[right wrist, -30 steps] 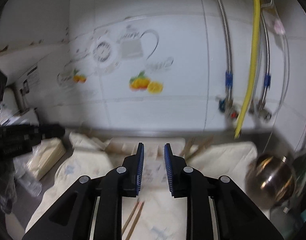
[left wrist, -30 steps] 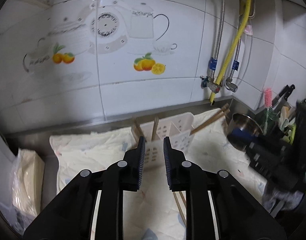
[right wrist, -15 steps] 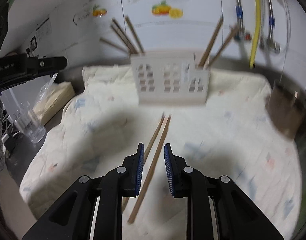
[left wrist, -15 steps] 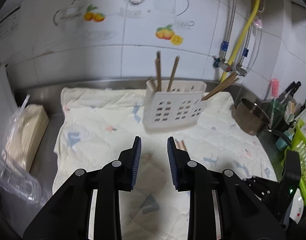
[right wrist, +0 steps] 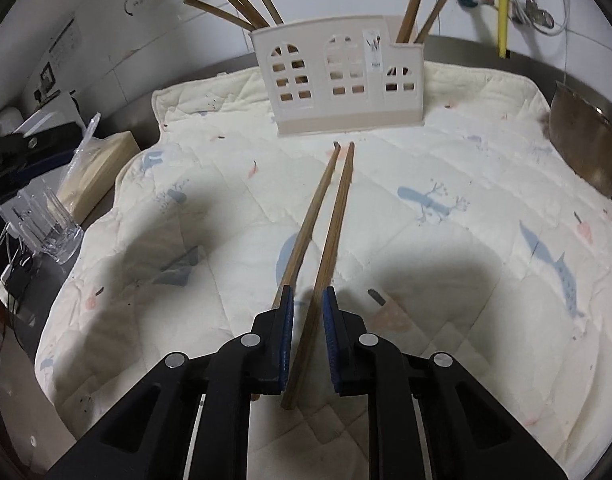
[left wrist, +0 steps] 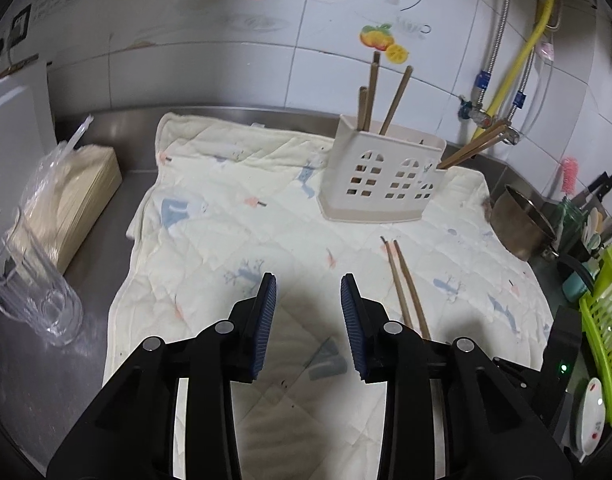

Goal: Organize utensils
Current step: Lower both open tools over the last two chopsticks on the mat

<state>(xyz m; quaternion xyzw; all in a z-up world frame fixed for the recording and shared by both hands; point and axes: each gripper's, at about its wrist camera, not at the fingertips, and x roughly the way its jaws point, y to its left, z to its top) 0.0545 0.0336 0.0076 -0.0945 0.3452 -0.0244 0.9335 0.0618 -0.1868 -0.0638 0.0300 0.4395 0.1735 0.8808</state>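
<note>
- On the left wrist view, the left gripper (left wrist: 308, 316) is hanging lower over the quilted mat (left wrist: 234, 208) than a second ago, when the wall tiles were filling most of the frame; now the whole mat is showing.
- Its jaws are opening, wider apart than before, with nothing between them, only bare mat.
- One white utensil holder (left wrist: 380, 178) is standing upright at the far side of the mat, now well ahead of the fingers instead of right behind them.
- Three chopsticks are sticking up from its left compartment (left wrist: 370, 96), and about two are leaning out of its right end (left wrist: 472, 148).
- Two loose chopsticks (left wrist: 406, 284) are lying side by side on the mat, just right of the right finger, not touching it.
- One glass mug (left wrist: 38, 300), one paper stack (left wrist: 78, 196), one metal pot (left wrist: 522, 220) and one green rack (left wrist: 602, 324) are sitting off the mat edges.
- On the right wrist view, the right gripper (right wrist: 307, 304) is sitting much lower than a second ago, right down at the mat (right wrist: 466, 240).
- Its jaws are closing; one of the two loose chopsticks (right wrist: 334, 216) is lying between the pads, the other is running under the left finger; pads not clearly pressing yet.
- Both sticks are pointing toward the holder (right wrist: 346, 76), ends just short of its base.
- Four sticks are fanning out of the holder's left end, two out of its right.
</note>
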